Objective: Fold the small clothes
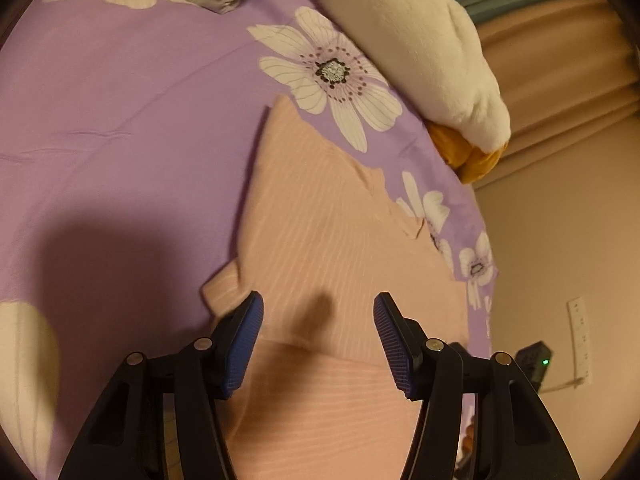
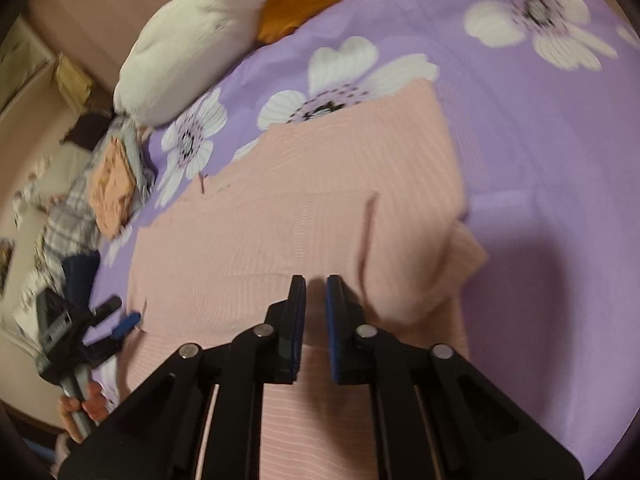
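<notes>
Pink garment point(image 1: 320, 216) on, seemingly, bedsheet point(image 1: 120, 100)

One pink ribbed garment point(image 1: 320, 216) lies on one purple bedsheet point(image 1: 120, 100) printed with white flowers, of which four show at least in part in the right wrist view. Two black grippers are in use, the left gripper point(image 1: 318, 344) and the right gripper point(image 2: 316, 328), each with two fingers. One white-and-orange plush toy point(image 1: 420, 52) sits at the bed's edge. Perhaps three other clothes form one blurred heap point(image 2: 108, 184).
</notes>
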Available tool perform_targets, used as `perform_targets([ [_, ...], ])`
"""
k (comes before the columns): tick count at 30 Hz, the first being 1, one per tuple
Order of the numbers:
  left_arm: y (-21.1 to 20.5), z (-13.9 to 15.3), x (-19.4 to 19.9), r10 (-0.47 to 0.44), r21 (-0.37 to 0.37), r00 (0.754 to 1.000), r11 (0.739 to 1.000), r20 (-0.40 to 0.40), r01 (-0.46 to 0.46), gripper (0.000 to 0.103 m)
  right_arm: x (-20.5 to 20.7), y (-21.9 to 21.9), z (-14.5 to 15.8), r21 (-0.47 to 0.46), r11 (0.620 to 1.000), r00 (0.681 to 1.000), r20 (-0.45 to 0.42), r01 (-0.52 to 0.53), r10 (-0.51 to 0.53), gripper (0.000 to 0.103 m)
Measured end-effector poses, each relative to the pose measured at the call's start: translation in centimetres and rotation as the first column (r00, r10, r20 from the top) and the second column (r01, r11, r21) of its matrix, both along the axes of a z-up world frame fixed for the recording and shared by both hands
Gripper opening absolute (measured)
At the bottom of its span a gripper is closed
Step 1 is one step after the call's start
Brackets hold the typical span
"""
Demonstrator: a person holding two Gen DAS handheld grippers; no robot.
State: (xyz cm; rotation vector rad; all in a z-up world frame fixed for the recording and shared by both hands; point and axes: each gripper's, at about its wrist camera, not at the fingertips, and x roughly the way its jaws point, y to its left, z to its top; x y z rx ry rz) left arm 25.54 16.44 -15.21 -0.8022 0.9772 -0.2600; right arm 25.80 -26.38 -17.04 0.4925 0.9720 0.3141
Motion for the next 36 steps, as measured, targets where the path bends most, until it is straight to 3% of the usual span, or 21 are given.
perform_targets([
  [2, 0.4, 0.6, -0.6, 0.003, -0.008, 1.000, 1.000, 0.002, -0.003, 0.059, -0.7, -1.2, 0.2, 0.057, 0.998, 0.999, -0.008, 0.040, -0.040, 0.013],
  [3, 0.6, 1.1, -1.2, 0.005, 0.003, 1.000, 1.000, 0.006, -0.005, 0.059, -1.2, -1.8, 0.4, 0.066, 0.996, 0.998, -0.006, 0.056, -0.056, 0.019],
  [6, 1.6, 2.1, -3.2, 0.007, 0.012, 1.000, 1.000, 0.021, -0.008, 0.061, -3.3, -3.3, 1.3, 0.061, 0.995, 0.997, -0.001, 0.074, -0.074, 0.023],
  [9, 2.5, 2.9, -5.7, 0.014, 0.005, 0.999, 1.000, 0.029, -0.014, 0.073, -6.0, -5.2, 1.8, 0.058, 0.994, 0.996, -0.001, 0.091, -0.091, 0.041],
  [10, 2.7, 3.0, -6.4, 0.019, 0.001, 0.999, 1.000, 0.030, -0.019, 0.075, -7.4, -6.1, 1.9, 0.069, 0.992, 0.994, -0.002, 0.106, -0.106, 0.043],
  [18, 1.4, 1.7, -11.6, -0.068, -0.060, 0.997, 0.996, -0.023, 0.066, 0.075, -13.9, -9.4, -0.2, 0.128, 0.979, 0.985, -0.091, 0.159, -0.148, 0.045],
  [24, 0.6, 0.6, -14.1, -0.074, -0.127, 0.997, 0.989, -0.014, 0.072, 0.075, -17.5, -8.5, -2.0, 0.269, 0.960, 0.991, -0.126, 0.081, -0.048, 0.045],
  [36, -1.3, 0.5, -19.0, -0.188, -0.187, 0.982, 0.965, -0.009, 0.183, 0.075, -23.2, -6.9, -2.6, 0.346, 0.938, 0.989, -0.144, 0.015, 0.037, 0.044],
])
